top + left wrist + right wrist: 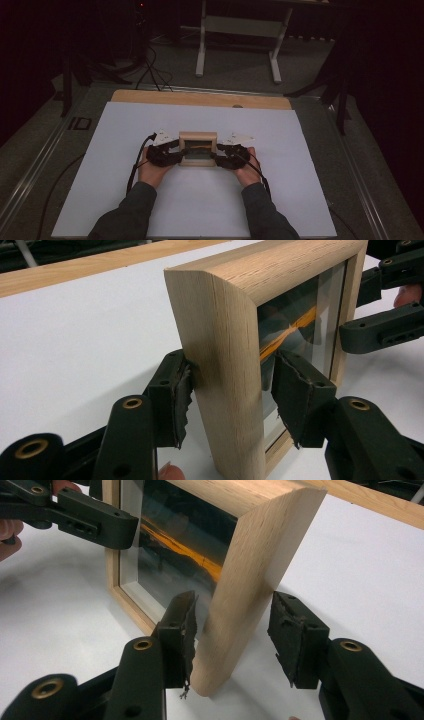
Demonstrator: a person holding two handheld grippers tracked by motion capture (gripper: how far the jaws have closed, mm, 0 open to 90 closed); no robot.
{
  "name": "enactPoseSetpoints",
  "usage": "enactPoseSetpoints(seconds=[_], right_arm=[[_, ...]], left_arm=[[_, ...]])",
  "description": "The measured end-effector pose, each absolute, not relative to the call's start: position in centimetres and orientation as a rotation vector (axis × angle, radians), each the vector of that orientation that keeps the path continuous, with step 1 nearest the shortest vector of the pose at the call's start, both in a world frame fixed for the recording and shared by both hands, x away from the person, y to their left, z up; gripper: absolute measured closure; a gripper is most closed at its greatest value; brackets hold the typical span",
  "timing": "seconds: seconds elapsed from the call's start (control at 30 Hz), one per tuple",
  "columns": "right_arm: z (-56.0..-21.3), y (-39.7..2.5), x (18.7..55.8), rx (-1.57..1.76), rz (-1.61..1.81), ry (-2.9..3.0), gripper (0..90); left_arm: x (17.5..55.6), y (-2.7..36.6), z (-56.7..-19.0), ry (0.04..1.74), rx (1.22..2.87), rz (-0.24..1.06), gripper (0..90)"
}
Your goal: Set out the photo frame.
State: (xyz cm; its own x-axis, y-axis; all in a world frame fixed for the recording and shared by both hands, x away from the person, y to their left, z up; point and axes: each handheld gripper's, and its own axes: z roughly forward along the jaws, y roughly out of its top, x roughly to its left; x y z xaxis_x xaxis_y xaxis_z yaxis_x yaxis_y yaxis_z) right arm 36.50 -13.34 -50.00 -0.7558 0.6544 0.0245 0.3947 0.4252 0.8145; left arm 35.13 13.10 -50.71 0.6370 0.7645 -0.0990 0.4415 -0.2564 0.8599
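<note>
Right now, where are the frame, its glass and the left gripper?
frame (pixel 225 340), left gripper view, wooden side edge.
glass (pixel 185 545), right gripper view, pane over the picture.
left gripper (pixel 172 153), high view, between its jaws.

Pale oak-grained picture frame (pixel 235 370) holds a dark picture streaked orange. Both tongs, left (pixel 227 400) and right (pixel 232 640), are black. White sheet (pixel 200 200) covers the tan-edged table (pixel 200 98).

frame (pixel 198 148) upright between both grippers
</note>
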Motion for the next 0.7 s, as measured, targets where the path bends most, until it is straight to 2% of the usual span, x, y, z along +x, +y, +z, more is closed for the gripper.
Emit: enactPoseSetpoints(seconds=[0.7], right_arm=[[-50.05, -13.29, 36.49, 0.904, 1.239, 2.394, 54.3]], left_arm=[[35.48, 13.27, -50.64, 0.948, 1.907, 0.418, 49.7]])
